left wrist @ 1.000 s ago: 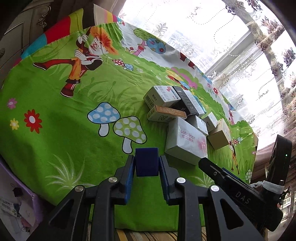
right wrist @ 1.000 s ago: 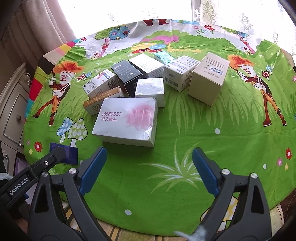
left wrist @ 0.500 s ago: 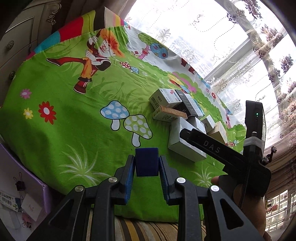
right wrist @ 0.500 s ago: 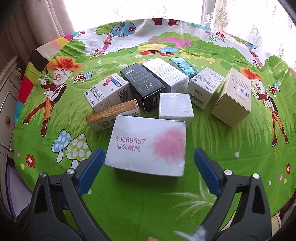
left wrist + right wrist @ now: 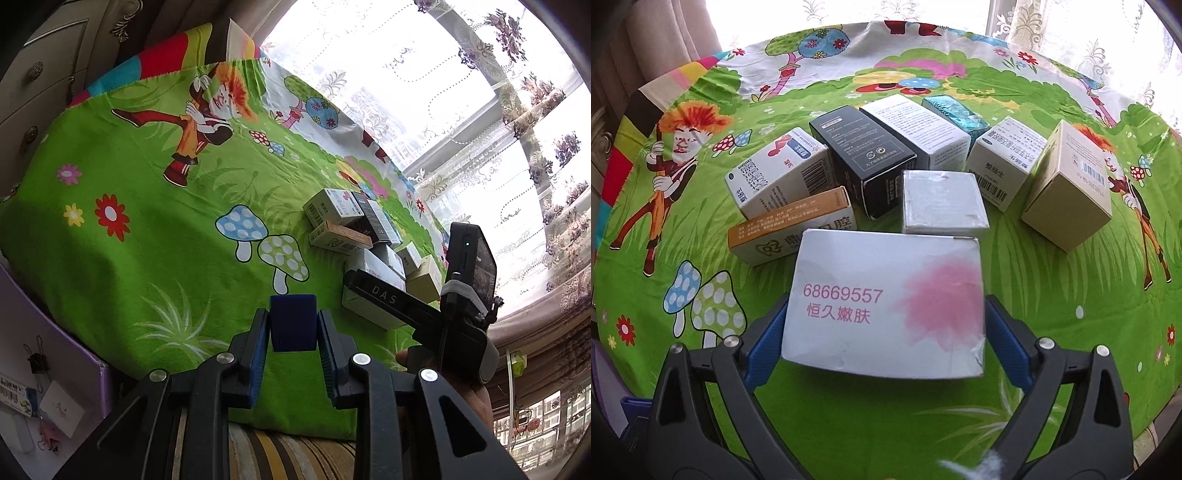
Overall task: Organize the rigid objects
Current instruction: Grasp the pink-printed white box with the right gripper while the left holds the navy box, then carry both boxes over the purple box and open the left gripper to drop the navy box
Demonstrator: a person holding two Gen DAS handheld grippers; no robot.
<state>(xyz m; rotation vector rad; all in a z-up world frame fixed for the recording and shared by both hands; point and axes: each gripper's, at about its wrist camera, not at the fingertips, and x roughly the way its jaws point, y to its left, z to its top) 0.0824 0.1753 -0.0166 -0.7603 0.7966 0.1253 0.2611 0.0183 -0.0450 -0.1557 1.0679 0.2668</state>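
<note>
White cardboard, printed with a pink blotch and pink digits, makes up the large flat box [image 5: 884, 302] lying on the green cartoon tablecloth [image 5: 1052, 332] nearest you, at the front of a cluster of smaller cartons. Your right gripper [image 5: 884, 328] straddles its near end with the jaws spread wide; they have just been closing a little, and the blue pads stand just beside the two side walls, not yet pressing as far as the view shows. Expect a light, hollow carton. Its near right corner is already crumpled, so the walls will likely buckle under a hard squeeze. Take it across the short sides, low and well back from that corner, and close gently. The orange-topped box [image 5: 792, 230] sits close against its far left edge and could drag along. Your left gripper [image 5: 293, 326] is clamped on a small dark blue block [image 5: 293, 321], held above the cloth's near edge.
</note>
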